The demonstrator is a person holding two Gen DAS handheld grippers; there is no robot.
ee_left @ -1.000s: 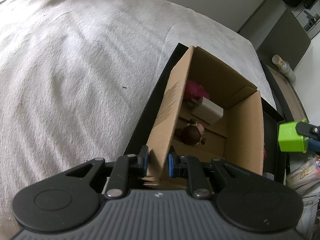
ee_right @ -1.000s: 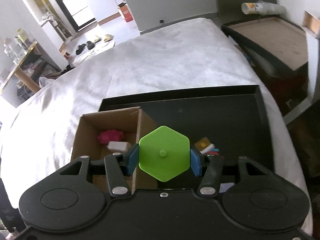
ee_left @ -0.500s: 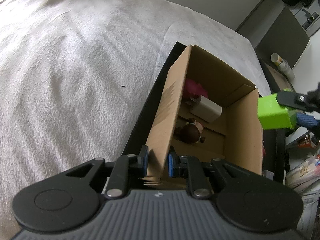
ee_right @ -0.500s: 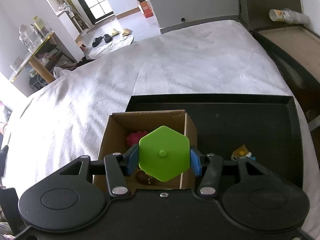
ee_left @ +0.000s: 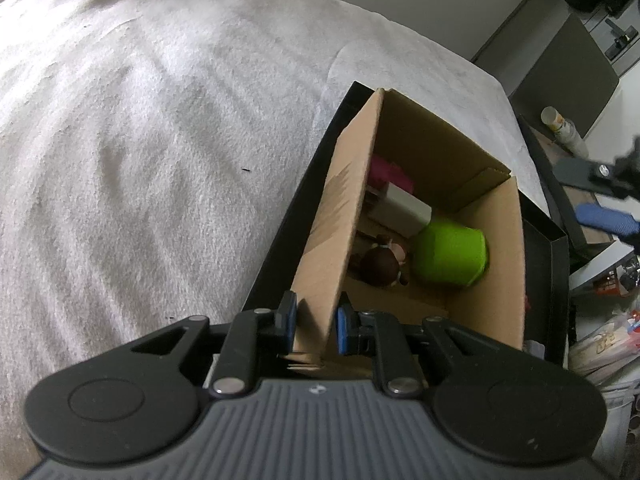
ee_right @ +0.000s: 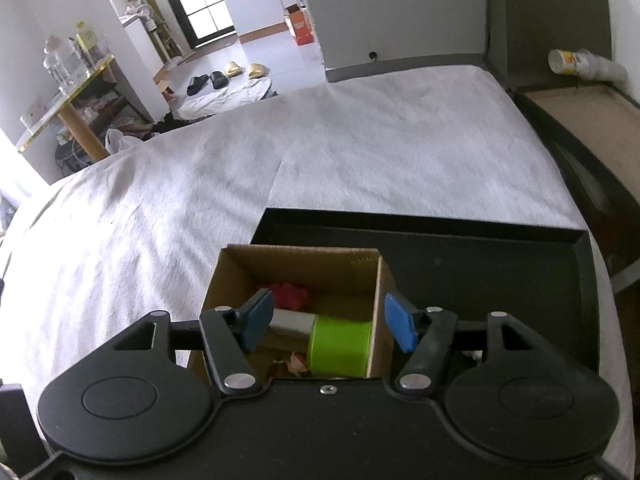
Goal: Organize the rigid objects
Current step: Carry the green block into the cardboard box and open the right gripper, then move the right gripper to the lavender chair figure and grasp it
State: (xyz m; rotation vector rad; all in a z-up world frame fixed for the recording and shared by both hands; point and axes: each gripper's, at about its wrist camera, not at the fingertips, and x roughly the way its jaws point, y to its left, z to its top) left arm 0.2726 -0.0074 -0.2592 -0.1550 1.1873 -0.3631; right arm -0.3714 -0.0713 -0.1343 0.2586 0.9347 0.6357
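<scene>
An open cardboard box [ee_left: 500,264] [ee_right: 304,258] stands in a black tray [ee_right: 500,264] on a bed. My left gripper [ee_left: 314,326] is shut on the box's near left wall. Inside lie a green hexagonal block [ee_left: 450,254] [ee_right: 338,346], a white block [ee_left: 404,210] [ee_right: 290,320], a pink toy [ee_left: 384,170] [ee_right: 290,294] and a brown-haired figurine [ee_left: 380,266]. My right gripper [ee_right: 328,322] is open and empty above the box, over the green block; one blue pad [ee_left: 604,216] shows at the right in the left wrist view.
The white bedspread [ee_left: 140,140] stretches left and beyond the tray. A dark side cabinet [ee_right: 580,120] with a bottle [ee_right: 580,64] stands at the right. Small items lie in the tray to the right of the box, mostly hidden.
My right gripper moved left over the box, opened and let go of the green block, which now lies inside the box. The left gripper kept its hold on the wall.
</scene>
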